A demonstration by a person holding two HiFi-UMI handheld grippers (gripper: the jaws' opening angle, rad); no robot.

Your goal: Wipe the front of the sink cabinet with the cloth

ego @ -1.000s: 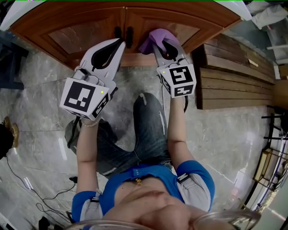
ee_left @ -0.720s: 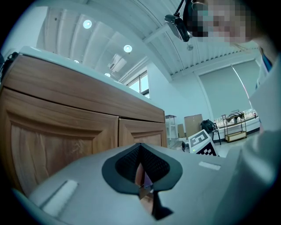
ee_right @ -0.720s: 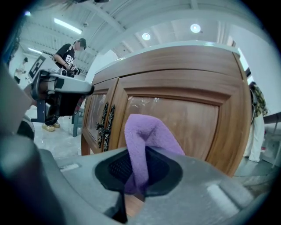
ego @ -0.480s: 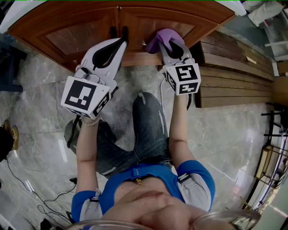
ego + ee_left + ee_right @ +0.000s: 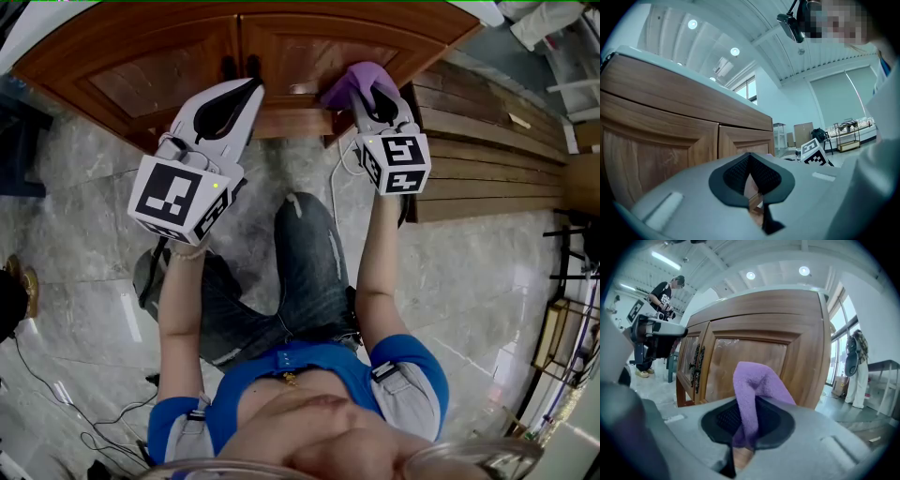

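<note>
The right tongs (image 5: pixel 372 92) grip the purple cloth (image 5: pixel 354 79) against the cabinet (image 5: pixel 178 66) just ahead of them, while the left tongs (image 5: pixel 246 91) hover closed and empty beside them, so wiping seems underway, with most of the front probably left.

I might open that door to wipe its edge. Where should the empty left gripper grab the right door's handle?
Probably mid-length on the dark handle, left gripper coming straight from the front. The handle stands upright along the right door's inner edge, so open the jaws and close them sideways across it.
</note>
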